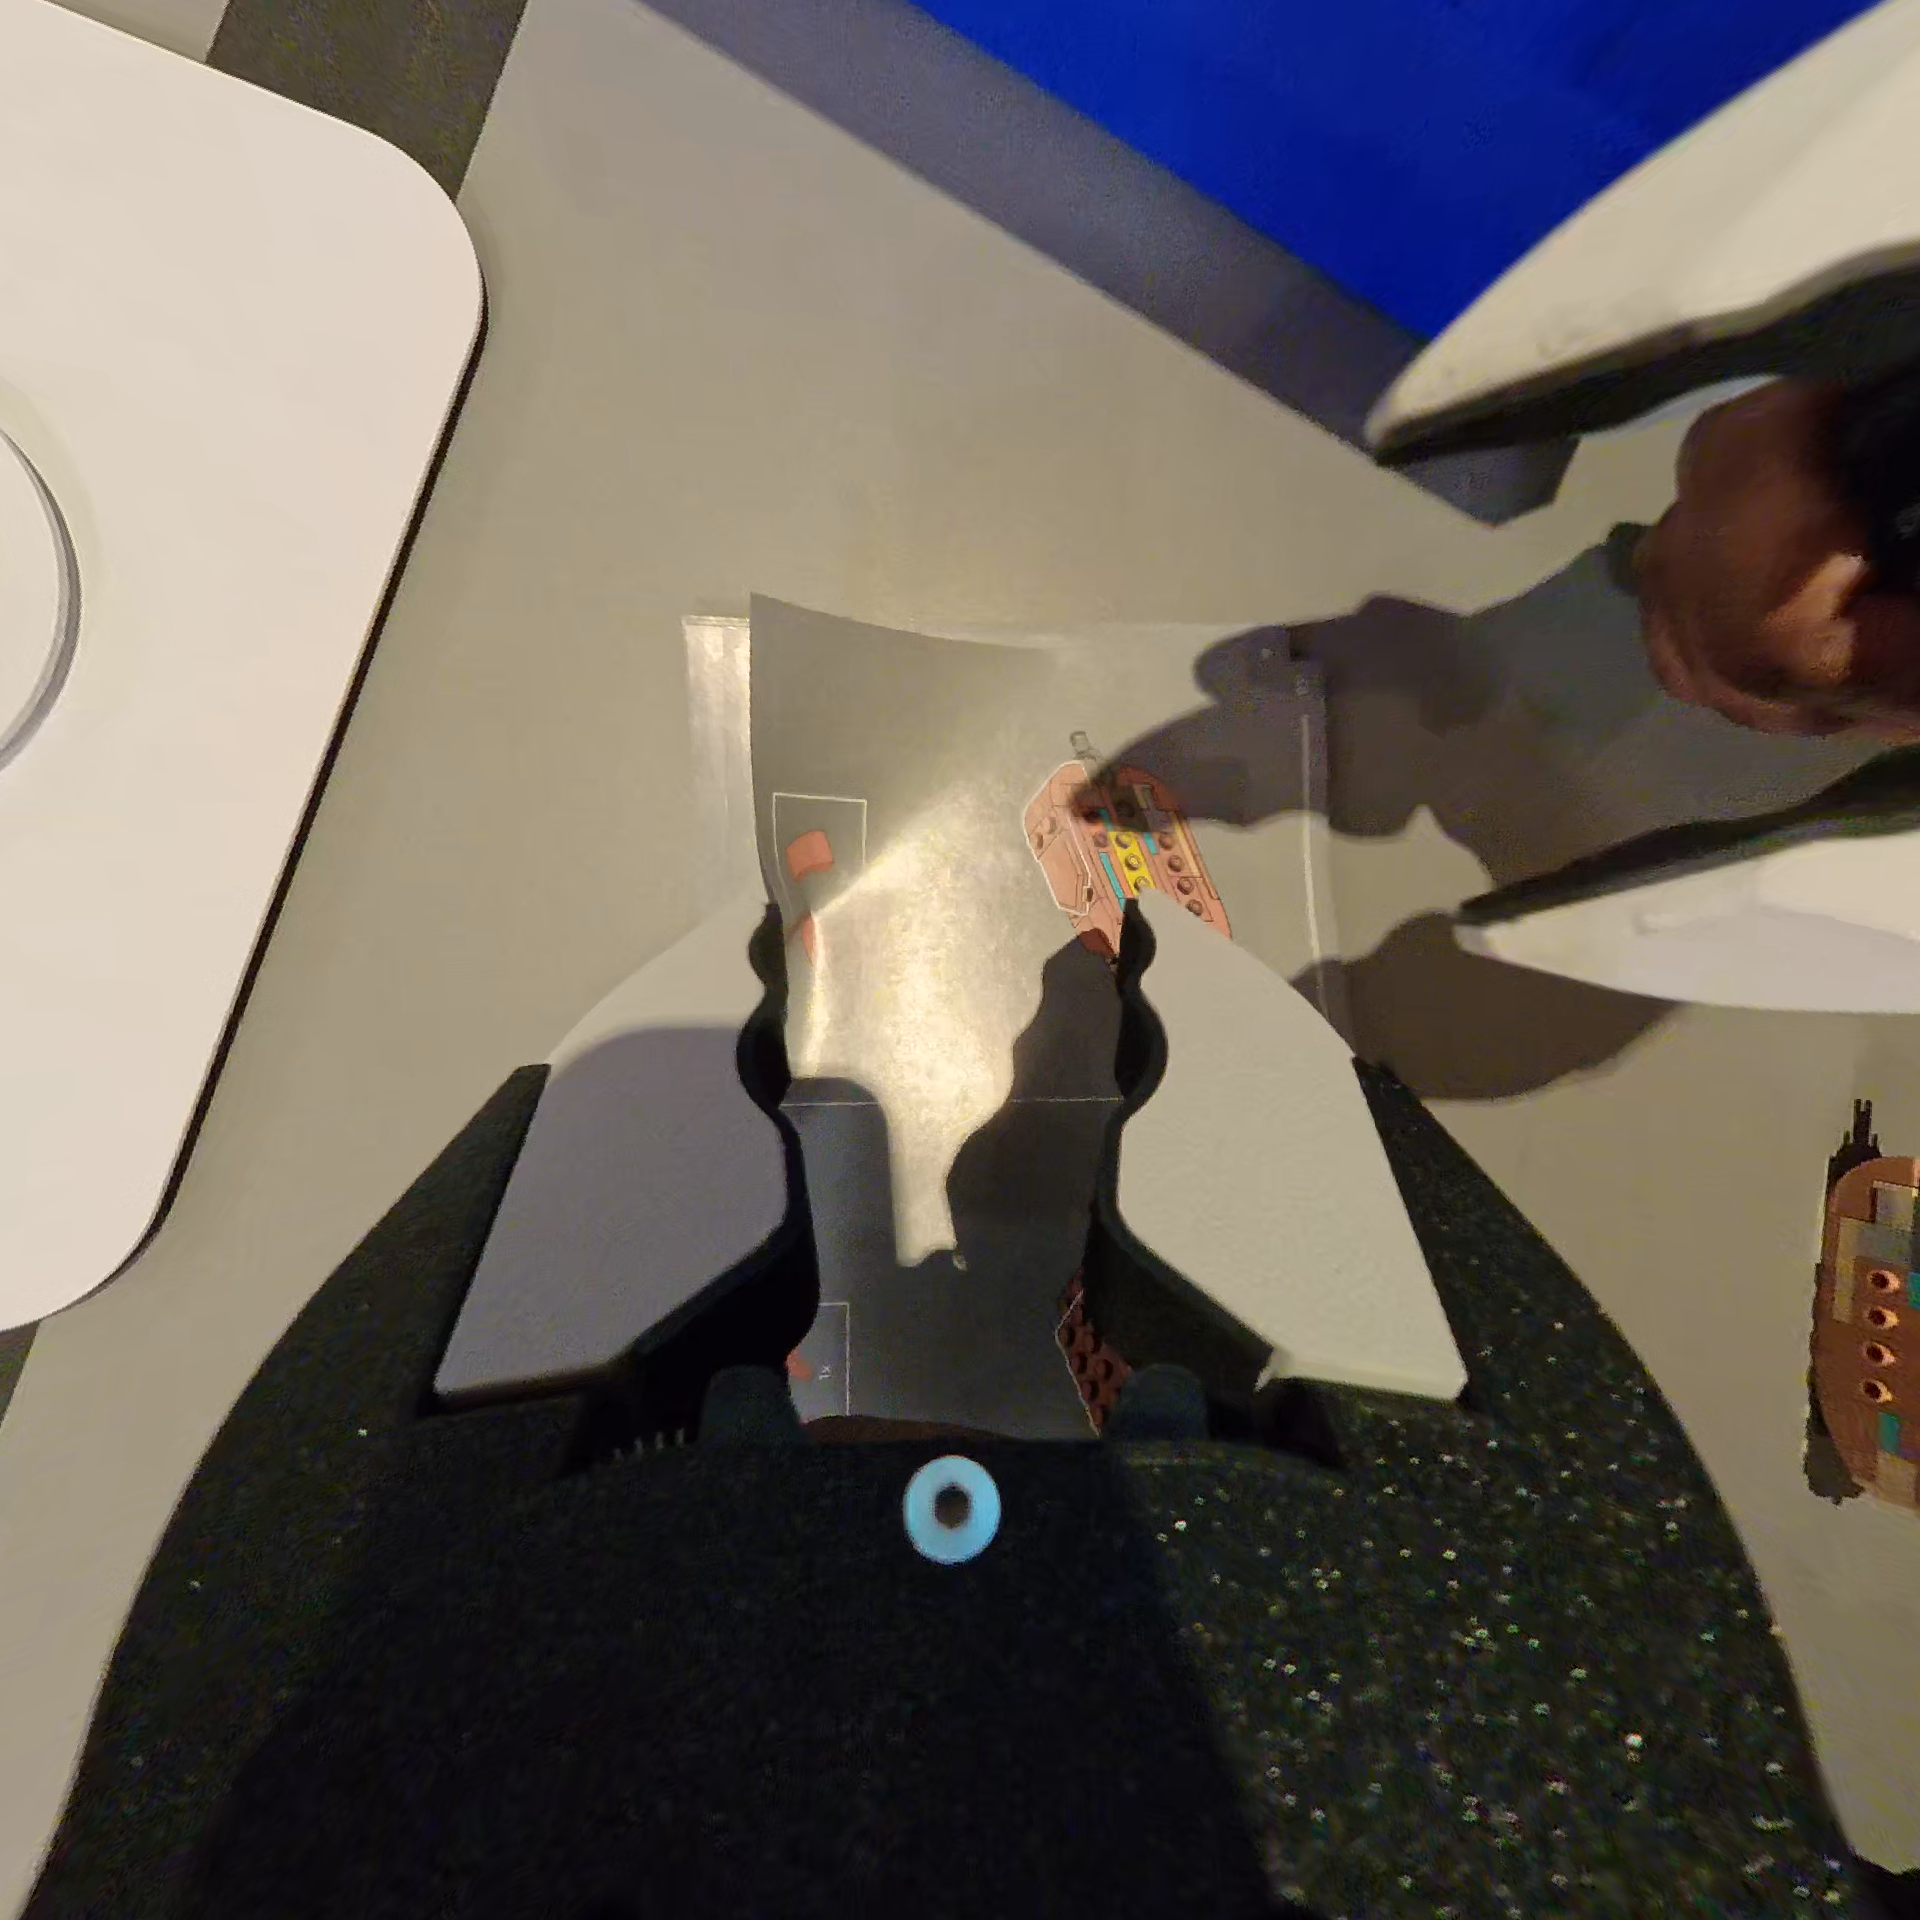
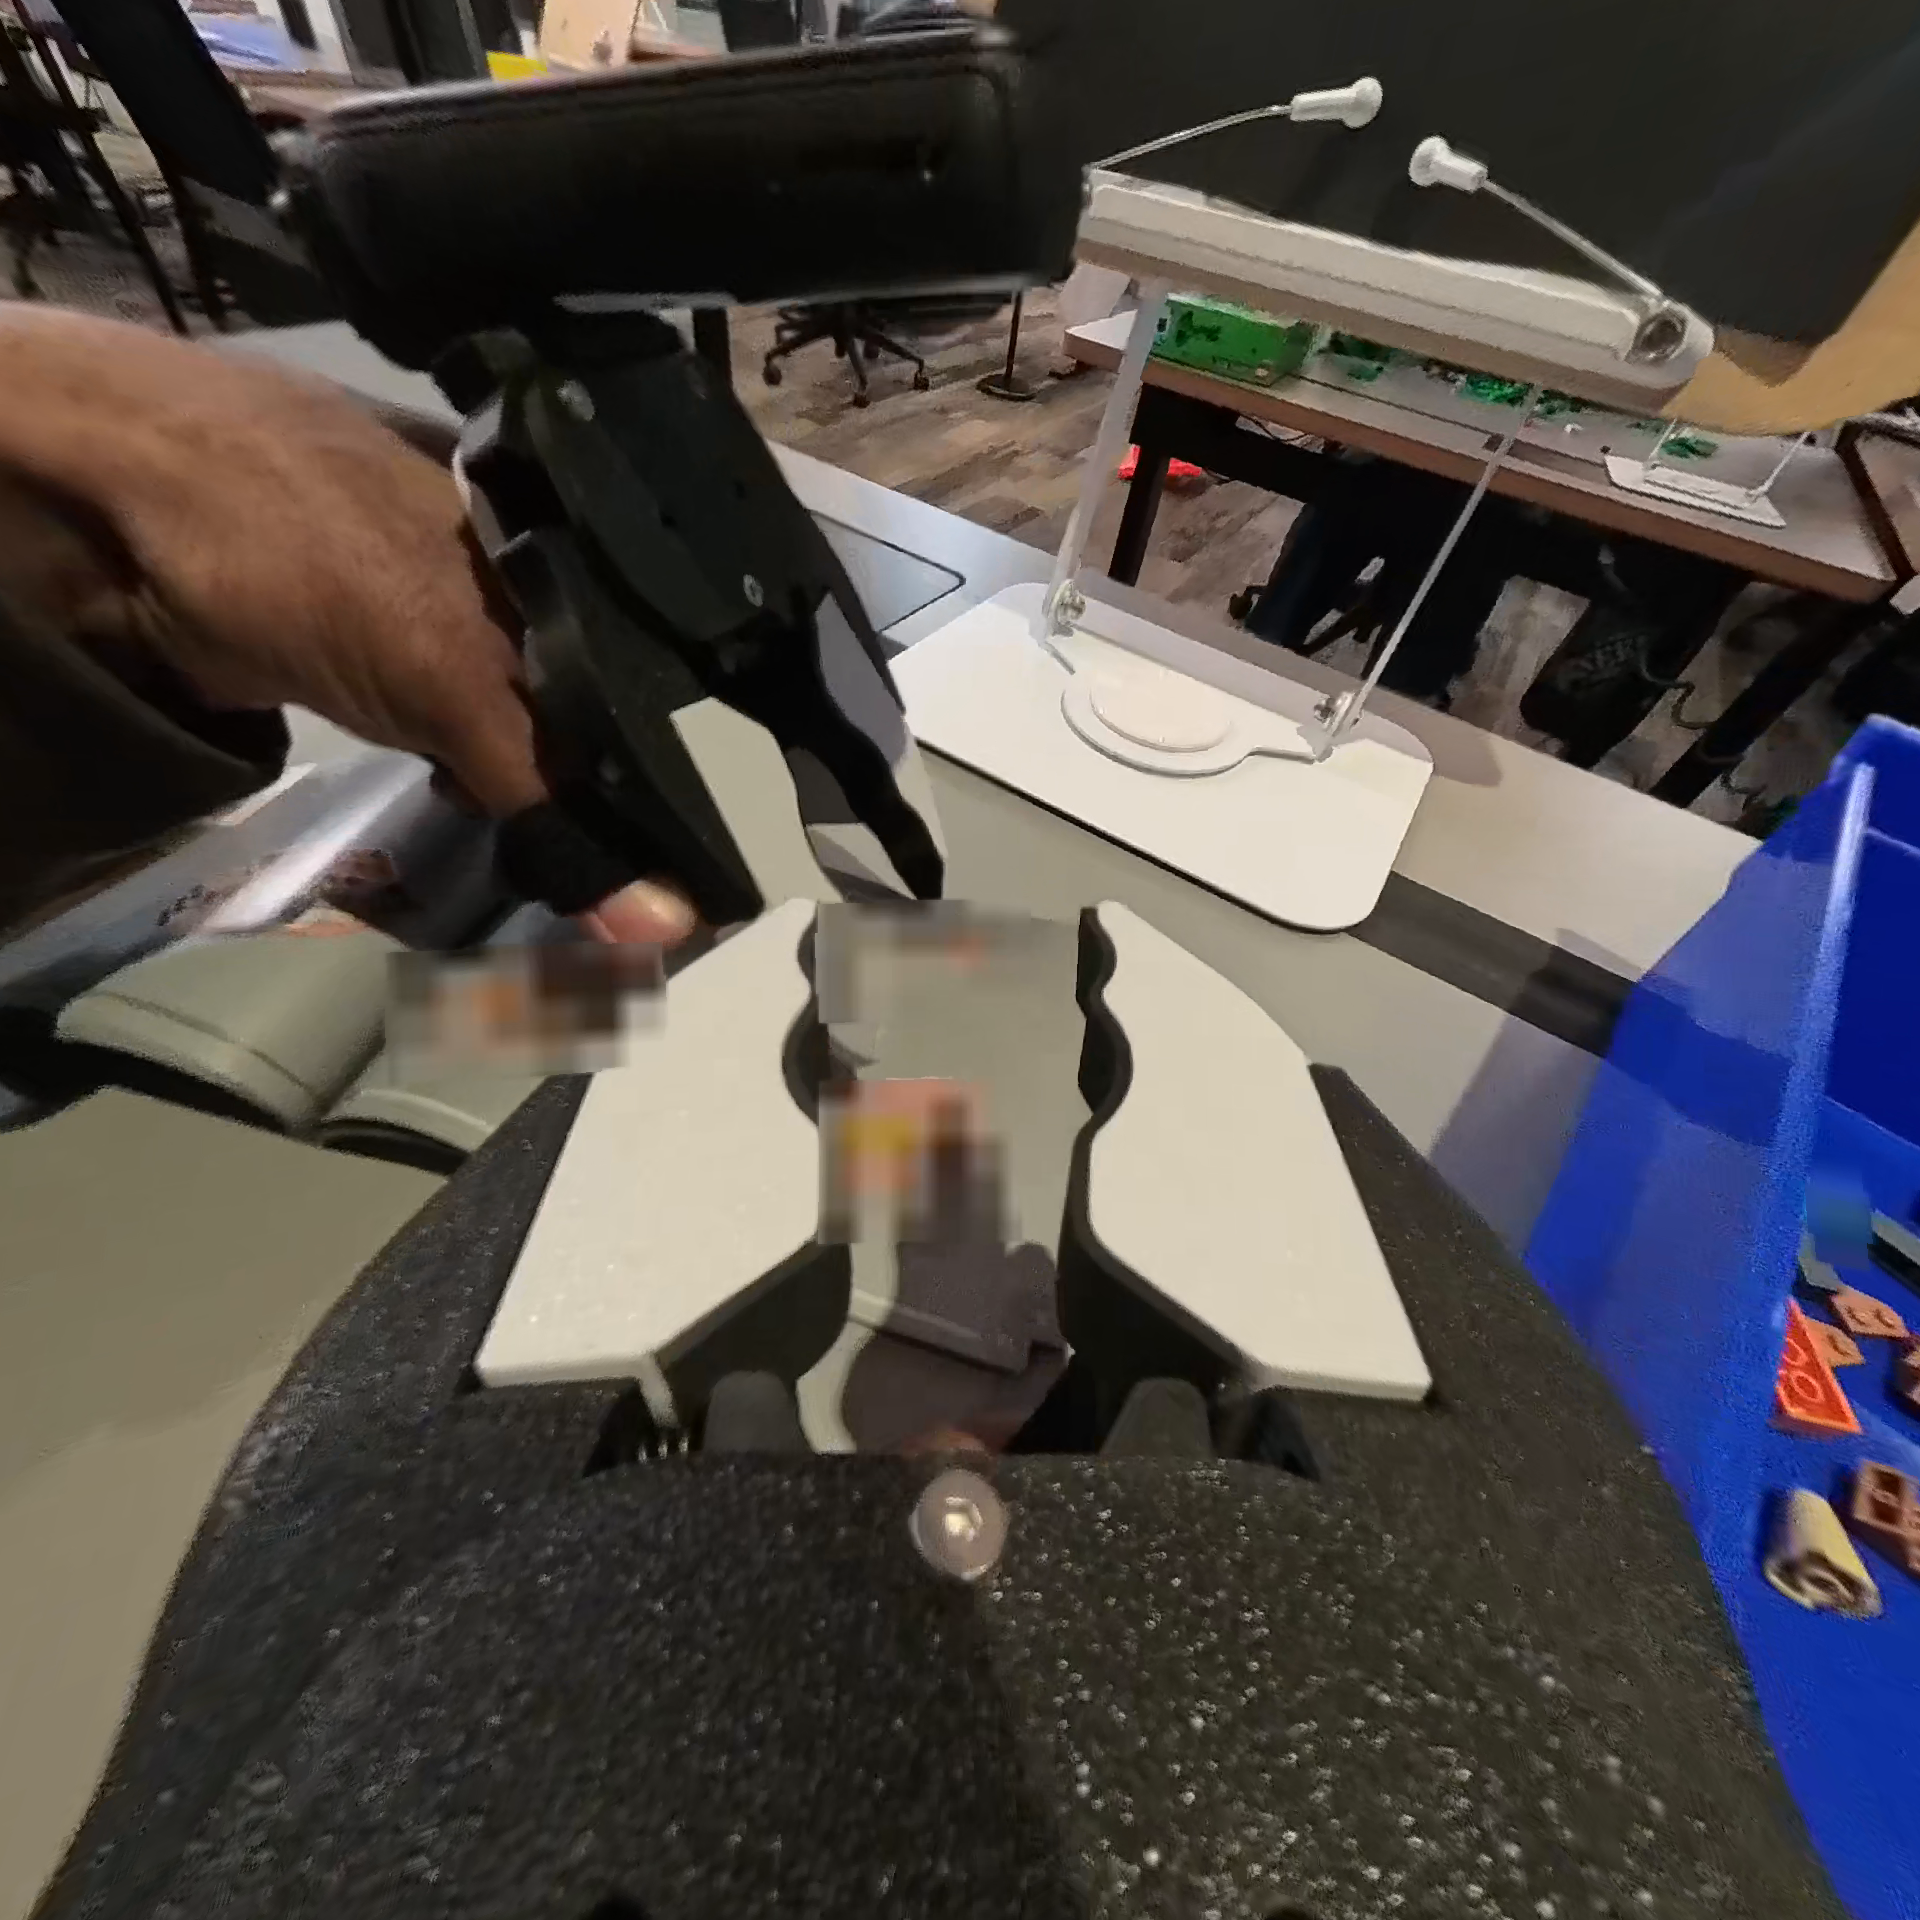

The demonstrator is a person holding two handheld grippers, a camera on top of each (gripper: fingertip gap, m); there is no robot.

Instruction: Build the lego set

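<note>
Filling most of the left wrist view, a pale grey worktop (image 1: pixel 644 436) spreads out under the black body of the left claw (image 1: pixel 940 925), which sits at the bottom centre. Its two white fingers stand apart with nothing between them, hanging over a glossy instruction sheet (image 1: pixel 935 790) that lies flat in the middle of the frame. The sheet shows a printed drawing of a brown model. At the upper left, a white stand base (image 1: pixel 208 520) with rounded corners rests on the worktop. At the upper right, the right claw (image 1: pixel 1444 665) reaches in, its white fingers spread wide. At the right edge, lower down, stands the brown lego model (image 1: pixel 1870 1320), partly cut off by the frame, well apart from both claws.

In the right wrist view, the right claw (image 2: pixel 951 914) fills the lower centre, fingers apart, empty. A hand (image 2: pixel 270 582) at the left grips the black handle of the left claw (image 2: pixel 862 831), which points down at the sheet. A blue bin (image 2: pixel 1704 1143) at the right edge holds loose lego pieces (image 2: pixel 1829 1475), brown, orange and tan. Behind, at the upper right, stands a clear-legged white stand (image 2: pixel 1174 727).
</note>
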